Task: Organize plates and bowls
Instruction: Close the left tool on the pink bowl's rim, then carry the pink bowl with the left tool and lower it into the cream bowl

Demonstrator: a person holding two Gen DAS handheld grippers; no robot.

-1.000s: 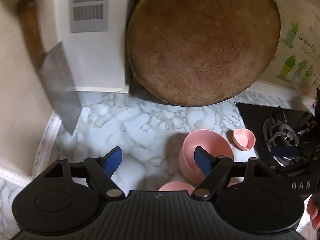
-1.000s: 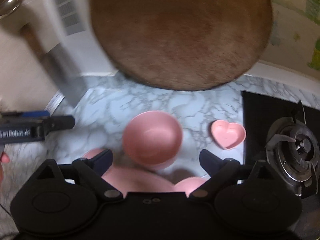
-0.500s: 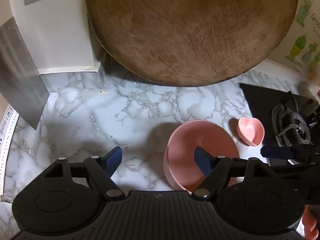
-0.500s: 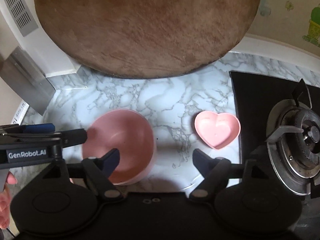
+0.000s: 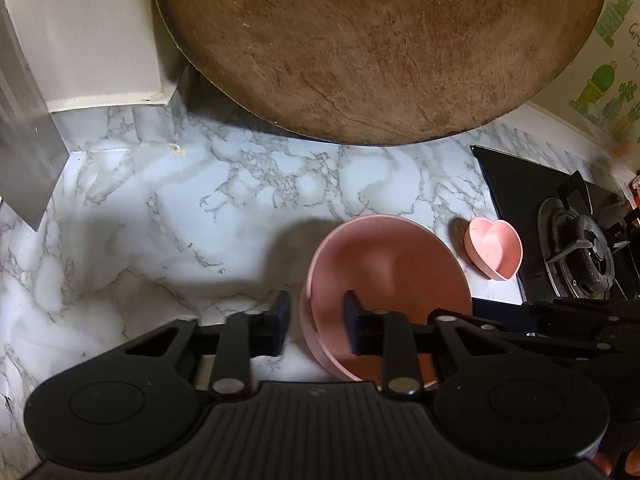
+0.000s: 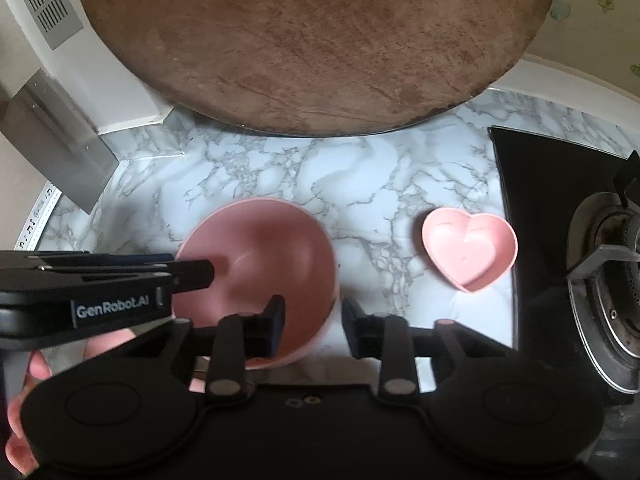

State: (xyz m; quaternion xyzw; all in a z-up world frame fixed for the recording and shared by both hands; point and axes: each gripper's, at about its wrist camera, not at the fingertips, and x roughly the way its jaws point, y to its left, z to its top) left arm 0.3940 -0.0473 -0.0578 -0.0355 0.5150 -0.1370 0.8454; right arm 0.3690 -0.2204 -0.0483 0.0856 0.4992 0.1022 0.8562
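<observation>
Marble-patterned white and grey counter [image 5: 160, 208] across the whole foreground, running back to a pale wall corner at 11 o'clock. At 12, leaning against the wall, a large round brown wooden chopping board [image 5: 380, 48], scored and cracked. At 9, a grey sheet-metal panel [image 5: 24, 152]. At 3, a black glass gas hob [image 5: 520, 184] with a steel burner [image 5: 580, 256].

Near 5 o'clock on the counter, upright, the round pink bowl [image 5: 384, 264]. Toward 3 from it and apart from it, a small pink heart-shaped dish [image 5: 494, 250].

Left gripper [image 5: 317, 300] narrow, just closed in from wide, astride the bowl's 9 o'clock wall. One finger outside and one inside, with a sliver of counter between outer finger and wall, so not seen pressing. Right gripper [image 6: 312, 308] likewise narrow after closing, astride the 3 o'clock wall, outer finger close against it, inner finger well off it.

Only in the right wrist view: a grey louvred vent grille [image 6: 44, 4] at 10 o'clock, the left gripper side-on with white lettering on its body, and part of the person's left hand [image 6: 20, 412] at 8. Only in the left wrist view: a wall sticker of green cacti [image 5: 600, 80] at 2, plus the right gripper's black arm at 4
</observation>
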